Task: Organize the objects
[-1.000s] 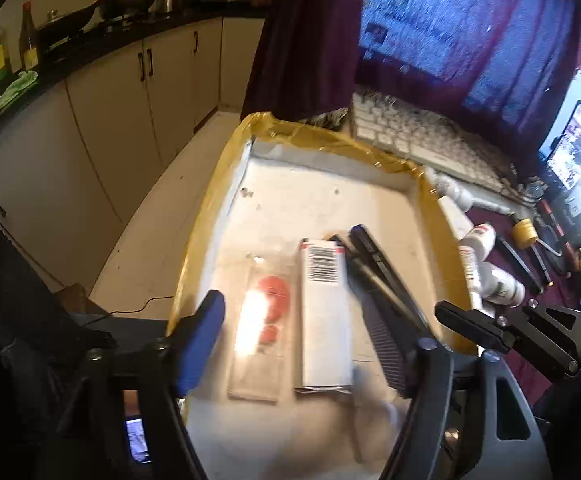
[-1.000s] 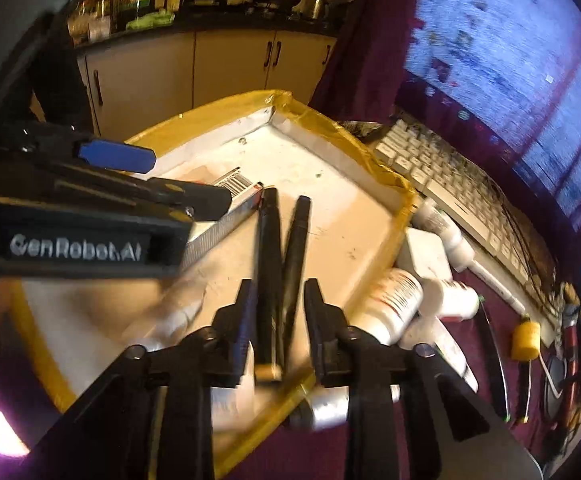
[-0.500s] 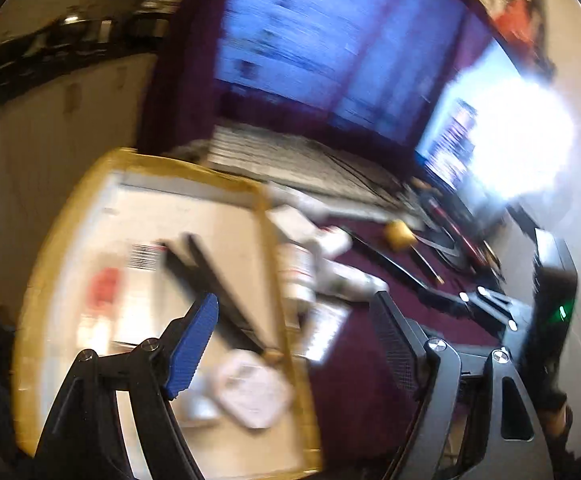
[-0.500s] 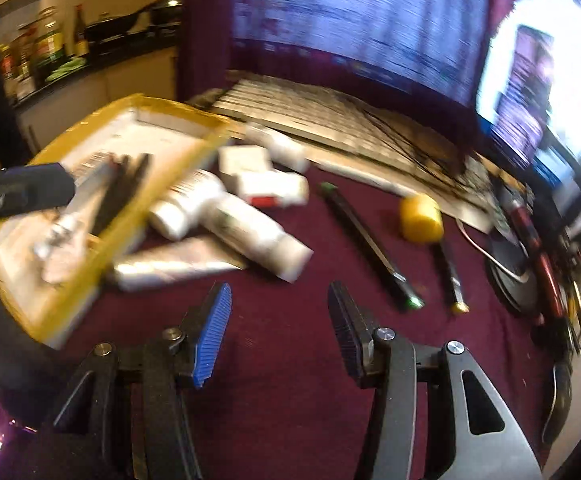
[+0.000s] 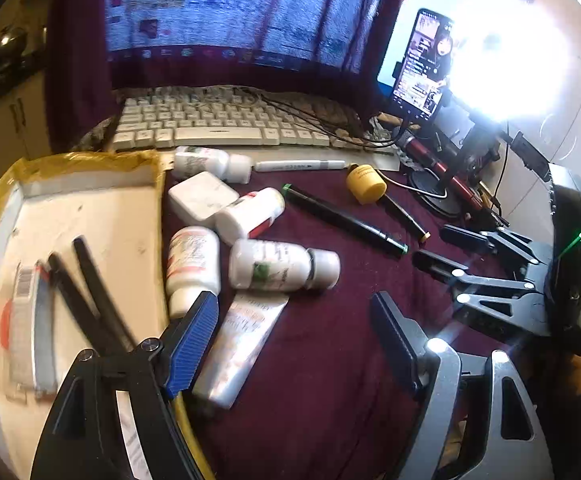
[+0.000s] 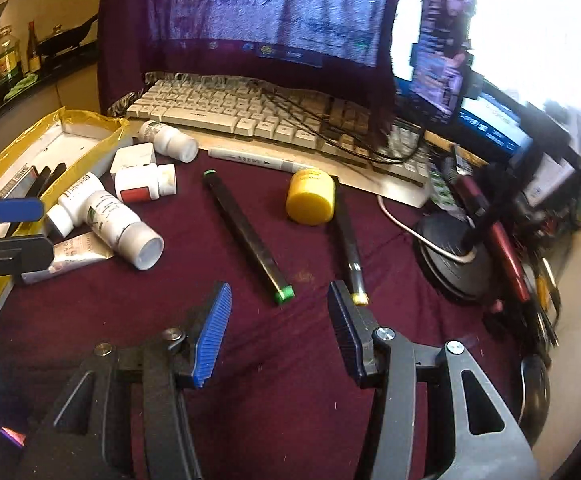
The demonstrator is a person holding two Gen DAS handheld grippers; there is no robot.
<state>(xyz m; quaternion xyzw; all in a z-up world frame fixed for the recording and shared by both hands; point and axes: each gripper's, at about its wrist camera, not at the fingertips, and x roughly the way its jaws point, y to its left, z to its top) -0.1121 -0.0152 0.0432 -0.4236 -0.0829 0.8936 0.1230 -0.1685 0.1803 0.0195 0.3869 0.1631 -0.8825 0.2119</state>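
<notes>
Right wrist view: right gripper (image 6: 278,320) has let go of the two black pens it pinched a second ago over the tray; jaws now spread, empty, above maroon cloth (image 6: 282,400). Both pens (image 5: 86,292) lie in the yellow-taped tray (image 5: 90,160). Left gripper (image 5: 294,340) has swung off the tray, jaws wide. Ahead of right gripper: square-section green-capped marker (image 6: 246,232), yellow cap (image 6: 310,198), smooth white bottles (image 6: 110,216). Keyboard (image 6: 250,112) behind, kitchen counter far left.

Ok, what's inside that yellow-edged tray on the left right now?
In the tray lie two black pens side by side and a barcoded box, with something red beside it, too blurred to name. The left gripper hides the near corner.
</notes>
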